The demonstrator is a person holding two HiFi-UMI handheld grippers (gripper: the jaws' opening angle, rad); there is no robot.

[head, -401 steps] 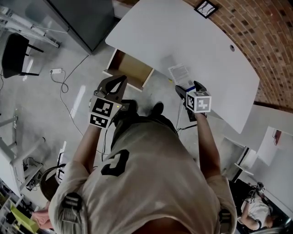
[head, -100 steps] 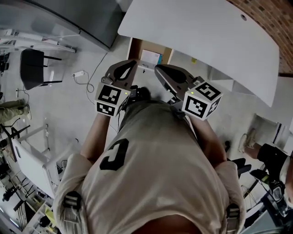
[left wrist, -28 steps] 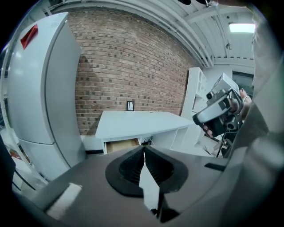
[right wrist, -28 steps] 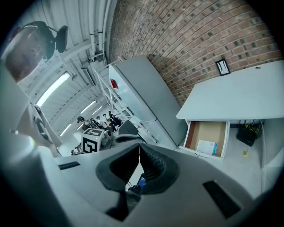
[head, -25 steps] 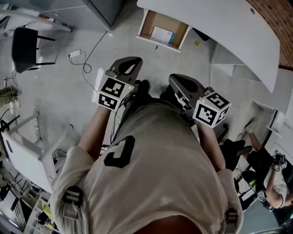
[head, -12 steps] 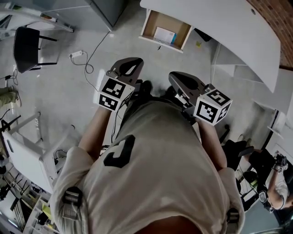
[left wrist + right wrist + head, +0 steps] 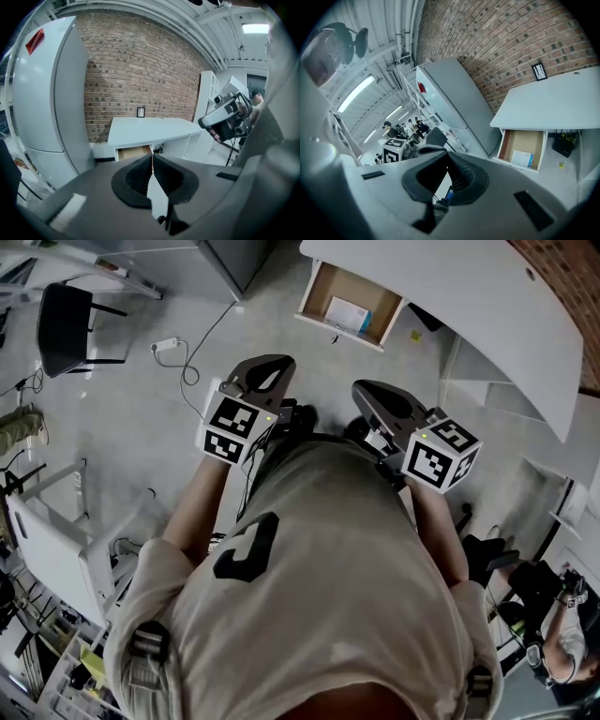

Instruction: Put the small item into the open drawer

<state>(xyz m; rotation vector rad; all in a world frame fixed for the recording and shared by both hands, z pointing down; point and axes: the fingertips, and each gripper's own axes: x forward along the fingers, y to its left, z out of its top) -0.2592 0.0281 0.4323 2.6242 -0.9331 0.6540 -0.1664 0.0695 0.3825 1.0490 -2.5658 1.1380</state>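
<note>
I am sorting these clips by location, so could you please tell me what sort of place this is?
Most likely a lab or workshop: a bare brick wall, a white desk with an open drawer, and a loose cable trailing across the concrete floor.

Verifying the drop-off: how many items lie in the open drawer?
1: a white-and-blue packet lying flat in the open drawer, near its front. Nothing else shows inside.
</note>
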